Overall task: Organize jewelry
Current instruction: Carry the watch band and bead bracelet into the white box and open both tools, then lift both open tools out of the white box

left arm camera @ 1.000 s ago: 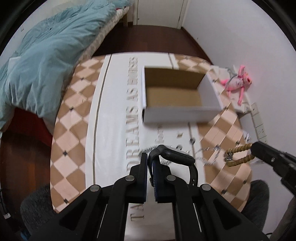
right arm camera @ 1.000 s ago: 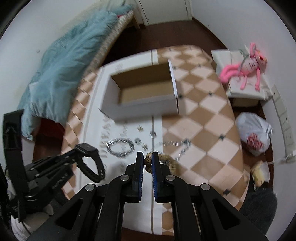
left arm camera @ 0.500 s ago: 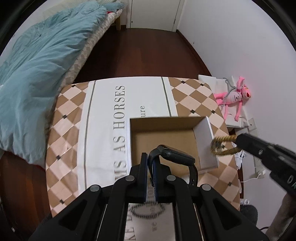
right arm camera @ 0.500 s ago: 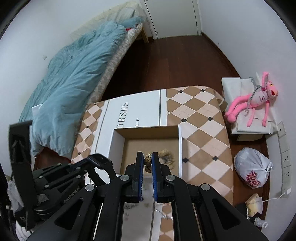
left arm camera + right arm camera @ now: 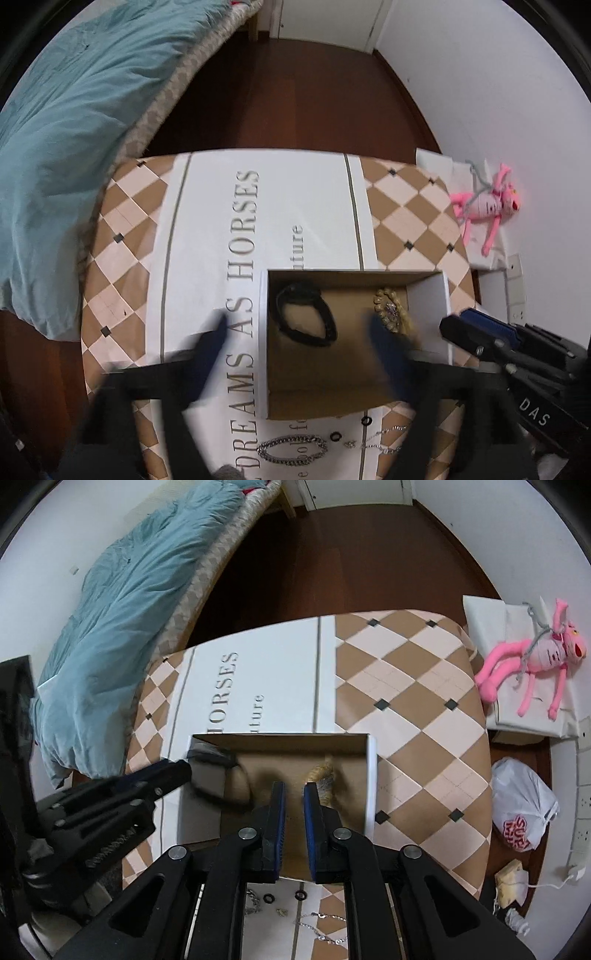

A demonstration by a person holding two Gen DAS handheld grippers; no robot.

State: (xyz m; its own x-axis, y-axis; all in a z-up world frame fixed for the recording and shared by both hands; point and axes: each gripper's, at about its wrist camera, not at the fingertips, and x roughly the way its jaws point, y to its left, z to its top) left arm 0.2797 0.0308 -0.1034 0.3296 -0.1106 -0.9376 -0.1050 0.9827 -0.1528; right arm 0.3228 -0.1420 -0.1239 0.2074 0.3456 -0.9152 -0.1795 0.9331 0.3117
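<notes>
- One box (image 5: 263, 354), open-topped, stands on the table (image 5: 413, 218); it serves as the landmark here.
- Inside the box lie two pieces: one black watch (image 5: 306, 316) toward its left wall, one gold beaded bracelet (image 5: 390, 307) toward its right wall.
- On the near side of the box, on the table, lie one silver chain bracelet (image 5: 292, 449), two small black rings (image 5: 365, 420), one thin silver necklace (image 5: 384, 439) and one tiny piece too small to name.
- In the right wrist view the same rings (image 5: 268, 898) and necklace (image 5: 325, 928) show on the table just short of the box (image 5: 371, 779).
- Left gripper (image 5: 295, 332): its jaws have just been opening and now stand wide, blurred, one finger outside the box's left wall, the other over its right half. Nothing is between them; the watch lies free on the box floor below.
- Right gripper (image 5: 294, 805): its jaws have just been opening and stand a narrow gap apart, over the box's right half. The bracelet (image 5: 324, 775) sits just beyond the tips, blurred, not pinched between the pads.
- In the right wrist view the left gripper (image 5: 177, 771) reaches over the box's left wall, with the watch (image 5: 214, 771) a dark blur beside its tip.
- Away from the box: one pink plush toy (image 5: 535, 657) and one white plastic bag (image 5: 524, 808) to its right, one blue duvet (image 5: 122, 620) to its left.
</notes>
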